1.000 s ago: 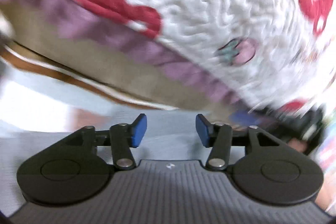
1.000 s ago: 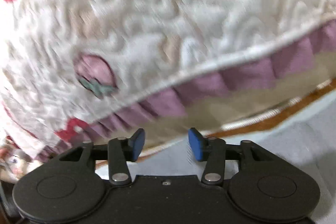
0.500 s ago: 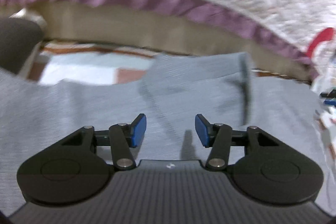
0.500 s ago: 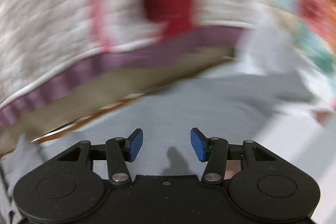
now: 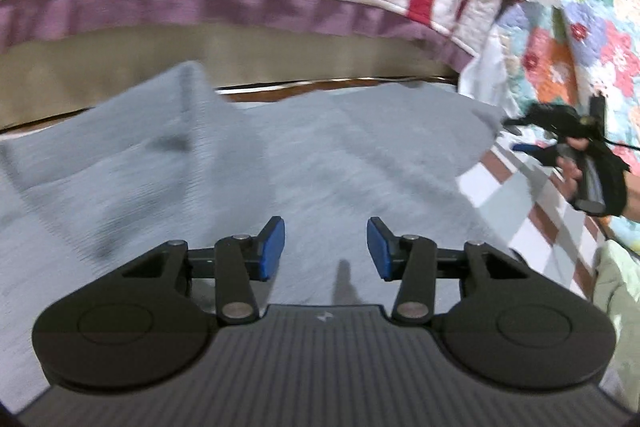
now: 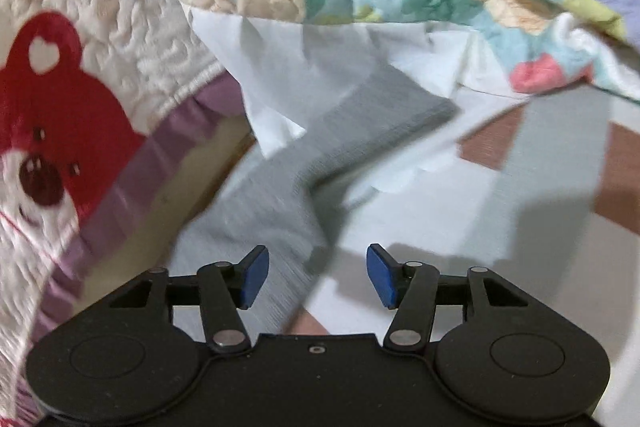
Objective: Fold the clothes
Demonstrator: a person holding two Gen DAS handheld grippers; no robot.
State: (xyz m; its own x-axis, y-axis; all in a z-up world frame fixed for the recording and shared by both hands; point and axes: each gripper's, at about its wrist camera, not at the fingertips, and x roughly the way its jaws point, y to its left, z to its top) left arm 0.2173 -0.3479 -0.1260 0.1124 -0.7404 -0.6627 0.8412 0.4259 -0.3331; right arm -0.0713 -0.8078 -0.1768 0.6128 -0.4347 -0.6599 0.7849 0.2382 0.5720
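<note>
Both grippers' views have swung onto the grey garment [image 5: 340,163], jaws apart.

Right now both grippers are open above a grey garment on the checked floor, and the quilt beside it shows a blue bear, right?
Nearly. The bear on the white quilt is red, as the right wrist view shows. The left gripper and right gripper are open over the grey garment.
</note>
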